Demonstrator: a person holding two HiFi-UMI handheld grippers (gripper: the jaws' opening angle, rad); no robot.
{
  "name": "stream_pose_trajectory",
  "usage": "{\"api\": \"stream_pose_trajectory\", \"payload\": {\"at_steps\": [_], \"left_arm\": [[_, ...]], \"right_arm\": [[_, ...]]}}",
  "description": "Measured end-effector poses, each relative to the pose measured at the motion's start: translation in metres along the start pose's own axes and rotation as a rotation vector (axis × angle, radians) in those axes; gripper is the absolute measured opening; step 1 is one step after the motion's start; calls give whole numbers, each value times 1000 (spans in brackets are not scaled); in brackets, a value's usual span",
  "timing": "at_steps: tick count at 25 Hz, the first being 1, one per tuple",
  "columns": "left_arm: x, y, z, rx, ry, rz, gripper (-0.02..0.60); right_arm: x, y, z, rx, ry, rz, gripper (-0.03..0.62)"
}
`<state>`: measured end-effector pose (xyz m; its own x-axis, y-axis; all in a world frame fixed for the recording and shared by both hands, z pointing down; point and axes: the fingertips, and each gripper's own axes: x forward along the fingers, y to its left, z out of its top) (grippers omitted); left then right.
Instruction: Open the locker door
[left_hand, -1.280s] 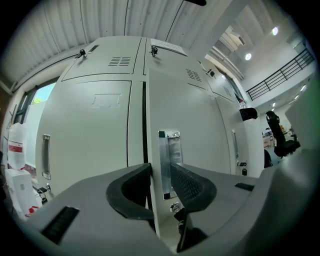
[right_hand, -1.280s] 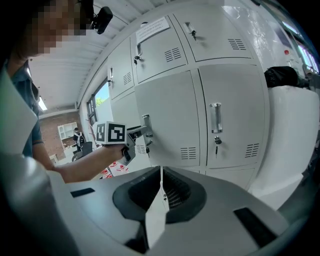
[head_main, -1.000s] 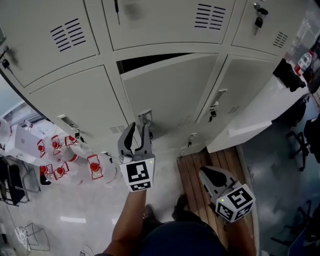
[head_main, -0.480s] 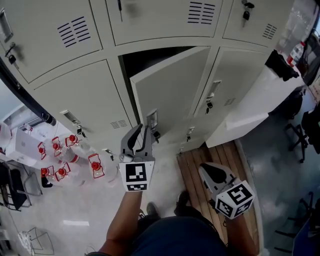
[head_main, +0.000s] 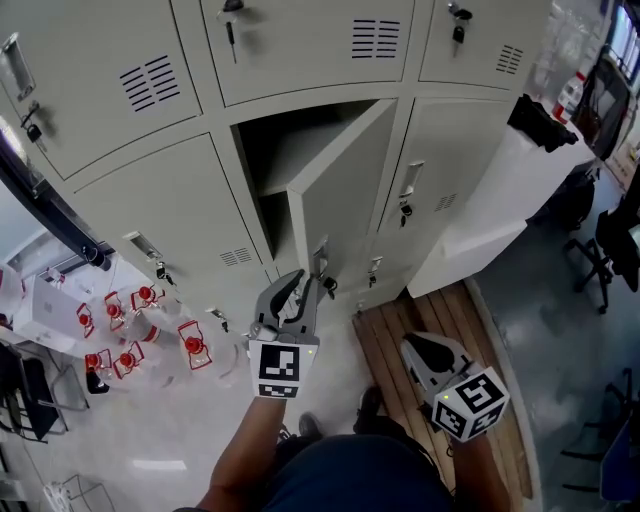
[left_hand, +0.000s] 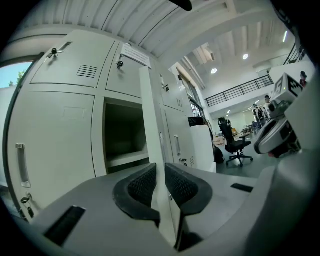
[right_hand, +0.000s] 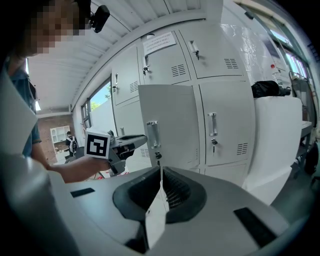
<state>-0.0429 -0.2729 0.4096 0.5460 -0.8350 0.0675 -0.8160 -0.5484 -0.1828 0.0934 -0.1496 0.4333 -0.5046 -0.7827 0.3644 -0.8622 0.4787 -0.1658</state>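
The middle locker's cream door (head_main: 340, 190) stands swung out to the right, baring a dark compartment (head_main: 270, 160) with a shelf. My left gripper (head_main: 302, 284) is at the door's free edge, just below the handle (head_main: 320, 255). In the left gripper view the door's thin edge (left_hand: 152, 125) runs down between the pads of that gripper (left_hand: 160, 172); its jaws are closing and press on the edge. My right gripper (head_main: 418, 347) hangs low at the right, shut and empty. In the right gripper view it (right_hand: 161, 175) faces the door (right_hand: 167, 125).
Closed lockers with keys surround the open one. Bottles with red caps (head_main: 130, 320) stand on the floor at the left. A slatted wooden board (head_main: 420, 320) lies under my right side. A white cabinet (head_main: 500, 210) with a black bag (head_main: 540, 120) stands at the right, near office chairs (head_main: 615, 250).
The door has swung from barely ajar to wide open toward the right. My left gripper has drawn back and down with it, its jaws narrower. The right gripper has stayed put.
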Motion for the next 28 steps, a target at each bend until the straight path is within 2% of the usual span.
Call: {"api": "stream_pose_trajectory", "payload": {"at_steps": [11,13,22,28], "left_arm": [[-8,-54,9,48,-10,-157,57],[-7,-65,10,61,-7,-194,17],[0,-117,18,141,-10,-358,17],[6,-140,12,158,8,-440,17]], "right_arm": [[-22,8,-7,19,-19,-53,38],[-25,9,-8,21,-20,-59,38],[-33,11,-13,33,-22,-84,38],[-30,12,-15,38,-16,-84,38]]}}
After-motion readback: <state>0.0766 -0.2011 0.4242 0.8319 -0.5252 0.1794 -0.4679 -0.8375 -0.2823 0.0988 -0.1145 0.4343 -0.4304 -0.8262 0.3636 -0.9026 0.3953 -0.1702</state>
